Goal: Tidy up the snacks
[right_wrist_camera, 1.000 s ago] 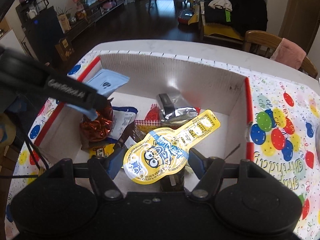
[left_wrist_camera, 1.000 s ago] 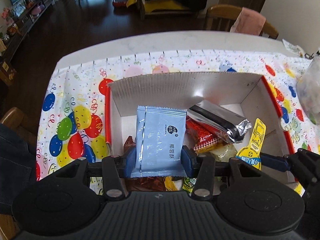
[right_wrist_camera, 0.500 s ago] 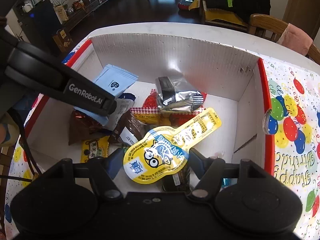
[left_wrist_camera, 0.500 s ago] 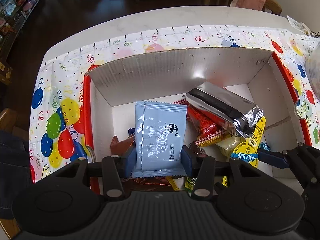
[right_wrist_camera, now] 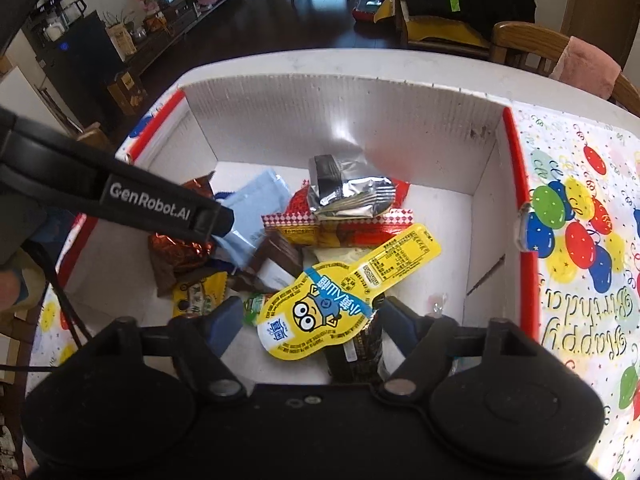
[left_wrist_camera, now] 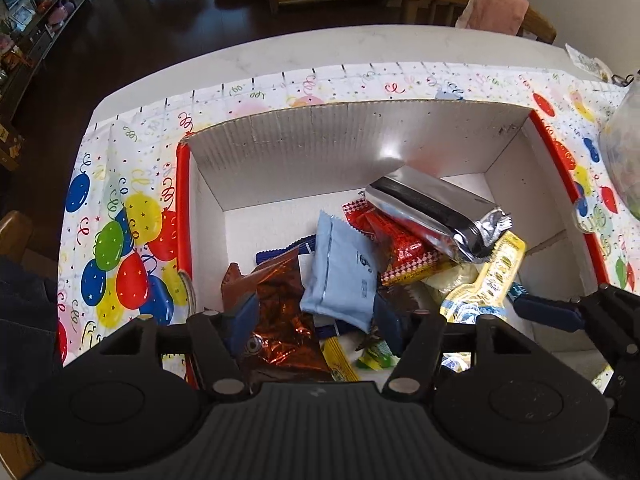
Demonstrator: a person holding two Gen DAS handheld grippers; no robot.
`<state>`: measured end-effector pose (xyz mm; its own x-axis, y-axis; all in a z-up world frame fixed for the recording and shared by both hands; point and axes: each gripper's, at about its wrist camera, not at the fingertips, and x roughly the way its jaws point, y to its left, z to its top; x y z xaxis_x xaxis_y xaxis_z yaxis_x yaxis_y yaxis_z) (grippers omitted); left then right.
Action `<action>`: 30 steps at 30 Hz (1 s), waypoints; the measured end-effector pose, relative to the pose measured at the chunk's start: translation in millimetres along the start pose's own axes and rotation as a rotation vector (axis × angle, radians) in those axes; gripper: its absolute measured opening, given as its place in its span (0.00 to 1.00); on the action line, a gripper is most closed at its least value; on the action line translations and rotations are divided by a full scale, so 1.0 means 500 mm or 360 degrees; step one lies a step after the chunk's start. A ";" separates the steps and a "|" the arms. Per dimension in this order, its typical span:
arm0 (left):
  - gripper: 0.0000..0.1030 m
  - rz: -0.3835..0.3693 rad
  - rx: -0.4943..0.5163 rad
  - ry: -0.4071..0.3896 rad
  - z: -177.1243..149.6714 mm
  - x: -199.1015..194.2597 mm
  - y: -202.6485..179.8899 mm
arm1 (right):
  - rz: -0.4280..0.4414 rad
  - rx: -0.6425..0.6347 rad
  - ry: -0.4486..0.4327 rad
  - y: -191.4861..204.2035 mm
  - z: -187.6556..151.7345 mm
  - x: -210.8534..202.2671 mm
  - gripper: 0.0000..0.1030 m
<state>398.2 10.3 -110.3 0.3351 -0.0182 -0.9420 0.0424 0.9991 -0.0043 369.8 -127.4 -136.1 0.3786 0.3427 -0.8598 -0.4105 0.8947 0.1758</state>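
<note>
"GenRobot.AI" on left hand-held gripper (right_wrist_camera: 224,224); "Happy Birthday" tablecloth (right_wrist_camera: 576,320).

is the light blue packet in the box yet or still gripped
In the box. The light blue packet lies tilted on the snack pile inside the cardboard box; the left gripper has just been opening, pads clear.

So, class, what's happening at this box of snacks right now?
A person holds two grippers over the cardboard box. The left gripper has just opened its jaws, and the light blue packet lies loose on the pile. The right gripper has just opened around the yellow packet, which rests in the box.
</note>
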 end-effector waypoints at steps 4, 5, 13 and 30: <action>0.61 -0.0016 -0.0008 -0.0063 -0.017 -0.027 0.004 | 0.0016 0.0025 -0.0041 -0.002 -0.009 -0.032 0.80; 0.61 -0.0018 -0.0007 -0.0084 -0.022 -0.035 0.005 | 0.0023 0.0034 -0.0056 -0.003 -0.012 -0.041 0.82; 0.63 -0.0057 0.0006 -0.0226 -0.065 -0.105 0.007 | 0.0049 0.0054 -0.0192 0.006 -0.028 -0.114 0.89; 0.74 -0.0138 -0.0016 -0.0530 -0.185 -0.247 0.014 | 0.0028 0.0000 -0.0468 0.034 -0.079 -0.244 1.00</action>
<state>269.8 23.1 -25.1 0.6198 -0.1132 -0.7766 0.0756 0.9935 -0.0845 283.7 -165.5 -47.1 0.5955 0.4263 -0.6809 -0.4189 0.8880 0.1896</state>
